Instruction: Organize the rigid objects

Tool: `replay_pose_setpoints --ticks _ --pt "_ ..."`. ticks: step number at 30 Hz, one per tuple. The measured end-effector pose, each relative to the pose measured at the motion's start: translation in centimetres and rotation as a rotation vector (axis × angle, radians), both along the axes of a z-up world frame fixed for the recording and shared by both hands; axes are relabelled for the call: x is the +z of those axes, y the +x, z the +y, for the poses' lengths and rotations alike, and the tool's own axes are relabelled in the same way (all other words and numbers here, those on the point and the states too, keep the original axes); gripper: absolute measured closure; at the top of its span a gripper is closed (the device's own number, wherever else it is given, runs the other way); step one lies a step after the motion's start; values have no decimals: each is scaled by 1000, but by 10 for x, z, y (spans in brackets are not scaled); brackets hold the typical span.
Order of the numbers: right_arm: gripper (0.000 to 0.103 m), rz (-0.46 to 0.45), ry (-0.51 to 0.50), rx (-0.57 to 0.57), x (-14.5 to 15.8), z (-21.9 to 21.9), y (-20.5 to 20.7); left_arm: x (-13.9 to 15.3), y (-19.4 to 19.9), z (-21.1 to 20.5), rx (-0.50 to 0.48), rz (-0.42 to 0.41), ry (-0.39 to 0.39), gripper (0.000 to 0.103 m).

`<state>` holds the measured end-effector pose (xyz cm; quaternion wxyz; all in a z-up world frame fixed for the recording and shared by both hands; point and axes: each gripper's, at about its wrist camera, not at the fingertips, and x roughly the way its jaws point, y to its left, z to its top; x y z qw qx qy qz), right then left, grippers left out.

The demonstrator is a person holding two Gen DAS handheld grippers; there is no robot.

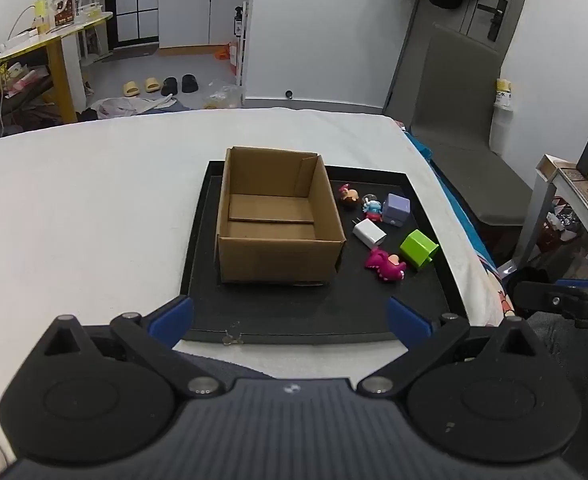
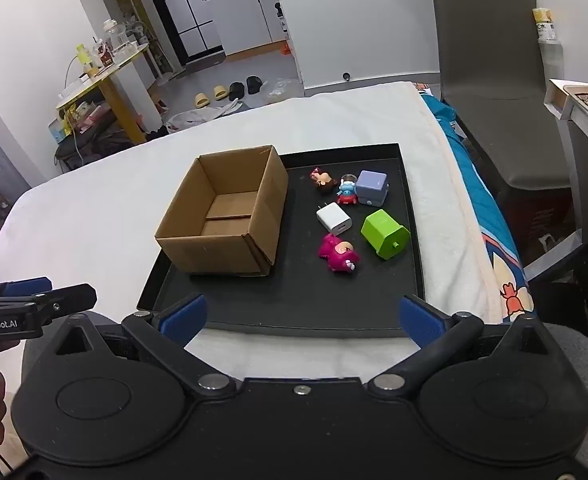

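An open, empty cardboard box (image 1: pixel 278 216) (image 2: pixel 226 220) stands on the left part of a black tray (image 1: pixel 325 312) (image 2: pixel 294 300). To its right lie a white charger (image 1: pixel 369 233) (image 2: pixel 333 219), a green cube plug (image 1: pixel 418 249) (image 2: pixel 385 234), a lilac cube plug (image 1: pixel 397 208) (image 2: pixel 371 189), a pink bear toy (image 1: pixel 385 265) (image 2: pixel 338 254), a blue toy (image 1: pixel 371 208) (image 2: pixel 346 192) and a brown toy (image 1: pixel 349 196) (image 2: pixel 322 180). My left gripper (image 1: pixel 290 320) and right gripper (image 2: pixel 301 318) are open and empty at the tray's near edge.
The tray lies on a white cloth-covered table (image 1: pixel 94 220) (image 2: pixel 86 216). A grey chair (image 1: pixel 465 120) (image 2: pixel 493 80) stands at the right. The left gripper's body (image 2: pixel 26 308) shows at the right wrist view's left edge.
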<state>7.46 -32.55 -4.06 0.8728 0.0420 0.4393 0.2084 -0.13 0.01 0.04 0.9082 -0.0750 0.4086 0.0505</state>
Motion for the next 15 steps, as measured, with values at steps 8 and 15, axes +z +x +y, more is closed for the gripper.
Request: replay_pose_setpoints --ticks 8,15 --pt "0 -4 3 0 1 -5 -2 7 -5 -23 24 19 -4 1" --pt "0 -10 -8 4 2 -4 -4 8 -3 -5 5 17 -14 1"
